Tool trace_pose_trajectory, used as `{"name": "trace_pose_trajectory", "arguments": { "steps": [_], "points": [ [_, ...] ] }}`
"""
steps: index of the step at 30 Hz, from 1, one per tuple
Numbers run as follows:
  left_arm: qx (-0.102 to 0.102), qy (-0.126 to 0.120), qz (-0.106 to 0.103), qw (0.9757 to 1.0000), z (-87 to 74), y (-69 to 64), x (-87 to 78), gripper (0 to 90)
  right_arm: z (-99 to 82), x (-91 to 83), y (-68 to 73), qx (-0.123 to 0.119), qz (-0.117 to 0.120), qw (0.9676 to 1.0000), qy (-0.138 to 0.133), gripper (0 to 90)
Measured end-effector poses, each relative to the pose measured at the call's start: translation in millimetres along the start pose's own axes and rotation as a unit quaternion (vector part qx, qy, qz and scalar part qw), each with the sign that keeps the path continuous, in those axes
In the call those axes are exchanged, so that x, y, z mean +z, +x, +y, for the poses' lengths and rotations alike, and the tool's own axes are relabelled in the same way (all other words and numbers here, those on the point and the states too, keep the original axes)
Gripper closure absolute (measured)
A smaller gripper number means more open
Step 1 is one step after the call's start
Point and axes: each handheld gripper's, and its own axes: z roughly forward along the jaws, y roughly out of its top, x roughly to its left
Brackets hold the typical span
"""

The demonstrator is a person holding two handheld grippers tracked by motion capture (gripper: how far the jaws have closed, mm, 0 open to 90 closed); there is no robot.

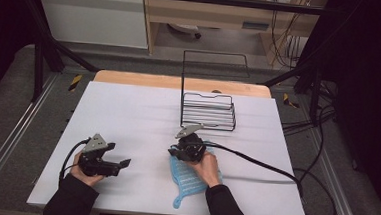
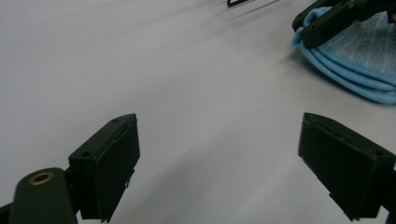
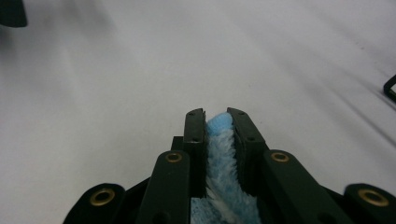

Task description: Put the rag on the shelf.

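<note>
Our right claw [image 3: 215, 122] pinches the blue cloth [image 1: 188, 180] at its far edge, the cloth trailing back toward us. The wire rack [image 1: 209, 111] stands just beyond on the counter [image 1: 127, 118]; our left claw [image 2: 219, 163] gapes empty, farther away.

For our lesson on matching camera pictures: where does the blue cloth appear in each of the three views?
High view: blue cloth lies low and right of centre, under the right gripper.
Left gripper view: top right corner.
Right gripper view: bottom centre, pinched between the jaws.
Shared landmark: the white table cover.
</note>
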Motion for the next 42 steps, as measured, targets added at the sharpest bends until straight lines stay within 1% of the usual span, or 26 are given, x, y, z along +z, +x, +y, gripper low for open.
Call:
{"name": "trace_pose_trajectory", "arguments": {
  "steps": [2,3,5,6,8,9,10,12,14,15,18,20,21,22,24,26,27,29,31,32,35,37,39,40,41,42],
  "points": [
    [-0.001,0.001,0.0,1.0,0.0,0.1,0.2,12.6,-1.5,6.5,-2.0,0.01,-0.002,0.9999,0.002,75.7],
    [-0.002,0.001,-0.001,1.0,0.0,-0.1,0.2,12.6,-2.9,10.1,-3.3,0.023,-0.009,0.9997,-0.001,67.7],
    [-0.003,0.001,-0.001,1.0,0.2,-0.4,0.2,12.6,-2.0,9.5,-3.6,0.032,-0.007,0.9994,-0.008,56.6],
    [-0.004,0.002,-0.001,1.0,0.3,-0.6,0.1,12.6,-2.0,9.5,-3.6,0.032,-0.007,0.9994,-0.008,56.6],
    [-0.006,0.003,-0.001,1.0,0.8,-1.2,0.5,12.5,3.6,-0.4,-4.7,0.048,-0.008,0.9985,-0.027,40.9],
    [-0.006,0.003,-0.001,1.0,0.8,-1.2,0.5,12.4,3.6,-0.4,-4.7,0.048,-0.008,0.9985,-0.027,40.9],
    [-0.006,0.004,-0.001,1.0,1.0,-1.4,0.6,12.3,8.0,-12.2,-4.8,0.049,-0.018,0.9978,-0.04,30.3],
    [-0.006,0.005,0.0,1.0,1.5,-2.1,0.9,12.2,11.3,-25.8,-4.7,0.045,-0.025,0.9977,-0.044,20.8],
    [-0.006,0.004,0.0,1.0,2.2,-3.5,1.0,12.1,11.9,-32.7,-4.9,0.044,-0.03,0.9975,-0.045,18.5],
    [-0.006,0.005,0.0,1.0,2.7,-4.5,1.2,11.8,9.1,-46.9,-7.2,0.053,-0.031,0.9966,-0.055,15.3],
    [-0.006,0.004,-0.002,1.0,5.2,-8.9,2.3,11.1,-2.4,-67.3,-13.8,0.07,-0.036,0.9948,-0.065,10.8],
    [-0.009,0.002,-0.005,0.9999,7.7,-13.7,3.7,10.8,-7.9,-73.4,-16.2,0.074,-0.041,0.9942,-0.066,10.2],
    [-0.01,0.0,-0.007,0.9999,9.1,-16.5,4.8,10.6,-20.0,-85.2,-21.0,0.084,-0.049,0.9934,-0.061,8.5],
    [-0.008,0.0,-0.009,0.9999,10.9,-19.1,5.8,10.3,-20.0,-85.2,-21.0,0.084,-0.049,0.9934,-0.061,8.5],
    [-0.01,-0.002,-0.012,0.9999,14.9,-25.0,8.7,10.4,-39.3,-100.9,-26.3,0.098,-0.057,0.9915,-0.063,7.9],
    [-0.012,-0.004,-0.014,0.9998,19.3,-32.1,12.5,10.5,-51.4,-109.0,-27.5,0.105,-0.062,0.9904,-0.066,7.2],
    [-0.015,-0.003,-0.017,0.9997,23.4,-41.2,17.0,10.6,-57.0,-112.3,-27.2,0.107,-0.066,0.9899,-0.065,7.2],
    [-0.013,-0.001,-0.019,0.9997,25.1,-46.1,19.6,11.8,-67.8,-116.5,-26.3,0.111,-0.072,0.9893,-0.062,7.3],
    [-0.009,0.007,-0.026,0.9996,28.1,-56.6,26.1,12.9,-77.7,-118.4,-24.1,0.117,-0.074,0.9886,-0.059,7.6],
    [-0.008,0.018,-0.034,0.9992,30.3,-68.3,33.9,13.7,-82.2,-118.9,-23.1,0.117,-0.076,0.9885,-0.059,8.0],
    [-0.012,0.033,-0.052,0.998,33.3,-86.0,46.6,17.9,-94.0,-120.4,-19.6,0.124,-0.079,0.9873,-0.061,9.7],
    [-0.017,0.036,-0.055,0.9977,34.3,-91.8,50.8,22.0,-100.0,-122.2,-16.6,0.13,-0.081,0.9862,-0.063,11.2],
    [-0.027,0.048,-0.06,0.9967,36.5,-102.7,58.9,25.0,-106.2,-124.4,-13.0,0.127,-0.085,0.9858,-0.069,13.4],
    [-0.031,0.058,-0.065,0.9957,37.6,-113.2,67.4,26.3,-109.3,-125.8,-11.1,0.126,-0.091,0.9854,-0.07,15.7],
    [-0.03,0.063,-0.064,0.9955,37.6,-118.1,71.8,27.3,-112.3,-127.4,-9.5,0.128,-0.097,0.9846,-0.069,18.8],
    [-0.03,0.063,-0.064,0.9955,37.6,-118.1,71.8,28.2,-115.7,-128.4,-9.1,0.127,-0.099,0.9843,-0.073,21.4]
  ]
}}
